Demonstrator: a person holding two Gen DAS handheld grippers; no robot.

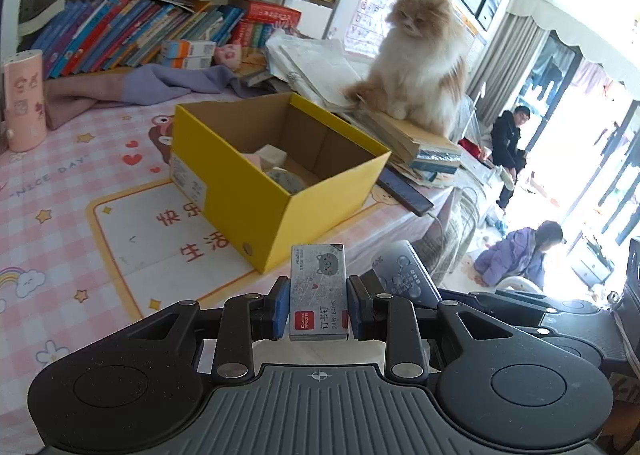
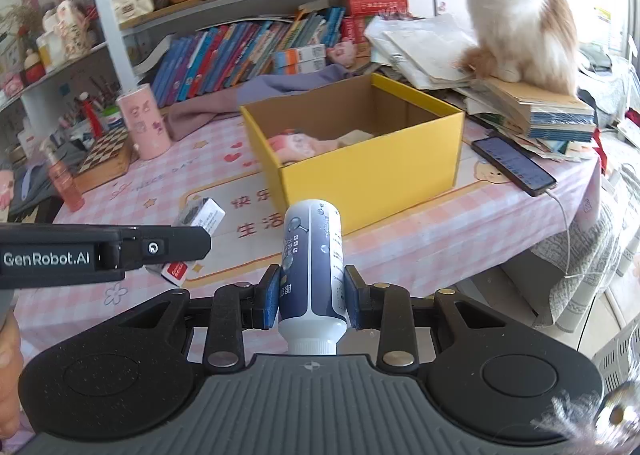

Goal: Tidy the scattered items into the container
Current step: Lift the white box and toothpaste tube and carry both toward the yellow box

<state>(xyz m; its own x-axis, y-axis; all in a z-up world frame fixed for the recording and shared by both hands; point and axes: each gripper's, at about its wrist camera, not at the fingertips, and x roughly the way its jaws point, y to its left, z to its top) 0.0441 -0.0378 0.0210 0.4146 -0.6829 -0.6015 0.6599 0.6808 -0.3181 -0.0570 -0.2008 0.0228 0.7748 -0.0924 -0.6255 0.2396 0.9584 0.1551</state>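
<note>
My left gripper (image 1: 319, 305) is shut on a small grey staples box (image 1: 319, 287) with a cat drawing and a red label. It hovers just short of the near corner of the open yellow cardboard box (image 1: 320, 191). That box holds a tape roll (image 1: 285, 179) and a pale block (image 1: 272, 155). My right gripper (image 2: 309, 297) is shut on a white and dark blue bottle (image 2: 312, 255), cap toward the camera, in front of the yellow box (image 2: 372, 175). The left gripper's body (image 2: 104, 255) shows at the left of the right wrist view with the staples box (image 2: 200, 219). Pink items (image 2: 294, 145) lie in the box.
An orange and white cat (image 1: 420, 63) sits on a pile of books right of the box. A phone (image 2: 514, 166) lies near the table's right edge. A pink cylinder (image 2: 144, 121), a pump bottle (image 2: 64, 179) and a chessboard (image 2: 106, 153) stand at the left. Two people (image 1: 516, 255) are beyond the table.
</note>
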